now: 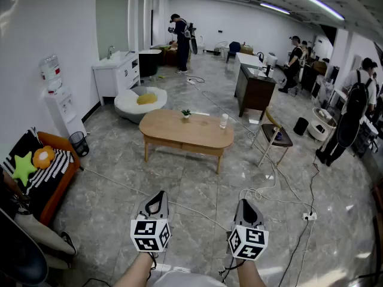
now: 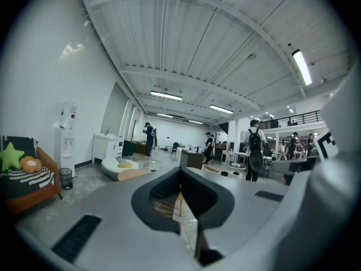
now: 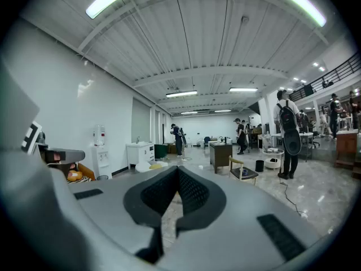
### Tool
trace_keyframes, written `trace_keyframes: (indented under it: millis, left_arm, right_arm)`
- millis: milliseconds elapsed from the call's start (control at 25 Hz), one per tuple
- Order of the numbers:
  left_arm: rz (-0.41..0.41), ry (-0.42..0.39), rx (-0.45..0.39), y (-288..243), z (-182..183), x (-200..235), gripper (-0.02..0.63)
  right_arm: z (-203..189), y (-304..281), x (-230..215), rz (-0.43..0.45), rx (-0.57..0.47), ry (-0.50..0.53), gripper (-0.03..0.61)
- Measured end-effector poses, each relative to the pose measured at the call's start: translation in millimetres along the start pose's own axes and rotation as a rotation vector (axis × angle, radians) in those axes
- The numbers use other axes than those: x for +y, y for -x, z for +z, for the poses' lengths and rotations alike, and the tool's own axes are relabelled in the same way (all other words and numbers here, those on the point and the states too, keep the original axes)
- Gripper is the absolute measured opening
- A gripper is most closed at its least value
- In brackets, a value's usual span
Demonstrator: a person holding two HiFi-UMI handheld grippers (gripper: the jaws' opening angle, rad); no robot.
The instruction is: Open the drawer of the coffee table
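Note:
The light wooden coffee table [image 1: 187, 130] stands on the grey marble floor in the middle of the head view, well ahead of both grippers. I cannot make out its drawer from here. My left gripper [image 1: 157, 197] and right gripper [image 1: 245, 203] are held side by side low in that view and point toward the table. Both are shut with nothing between their jaws. In the left gripper view the left gripper [image 2: 180, 169] shows closed tips, with the tabletop [image 2: 132, 174] just to their left. The right gripper [image 3: 178, 168] also shows its tips together.
A small plant [image 1: 186, 113] and a cup [image 1: 224, 121] stand on the table. A wooden chair [image 1: 272, 137] is to its right, a white beanbag [image 1: 140, 102] behind it, an orange sofa [image 1: 42, 166] and bin [image 1: 78, 143] at left. Cables [image 1: 263, 193] cross the floor. People stand at the back.

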State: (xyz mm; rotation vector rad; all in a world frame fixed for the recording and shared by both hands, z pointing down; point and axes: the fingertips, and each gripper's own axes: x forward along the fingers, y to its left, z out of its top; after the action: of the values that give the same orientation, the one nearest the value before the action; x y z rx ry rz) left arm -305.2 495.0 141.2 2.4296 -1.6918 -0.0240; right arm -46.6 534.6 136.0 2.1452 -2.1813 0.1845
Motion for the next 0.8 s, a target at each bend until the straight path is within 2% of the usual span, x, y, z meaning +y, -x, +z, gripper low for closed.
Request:
trace_keyframes:
  millis: [320, 560, 800]
  left_arm:
    - [-0.005, -0.002, 0.005, -5, -4, -7, -0.009]
    - [-0.018, -0.007, 0.016, -9, -7, -13, -0.009]
    - [-0.026, -0.008, 0.022, -13, -9, -15, -0.009]
  right_arm:
    - [-4, 1, -5, 0.002, 0.001, 0.004, 0.000]
    - [-6, 0, -11, 0.008, -0.007, -0.053, 0.002]
    - [-6, 0, -17, -0.014, -0.003, -0.035, 0.002]
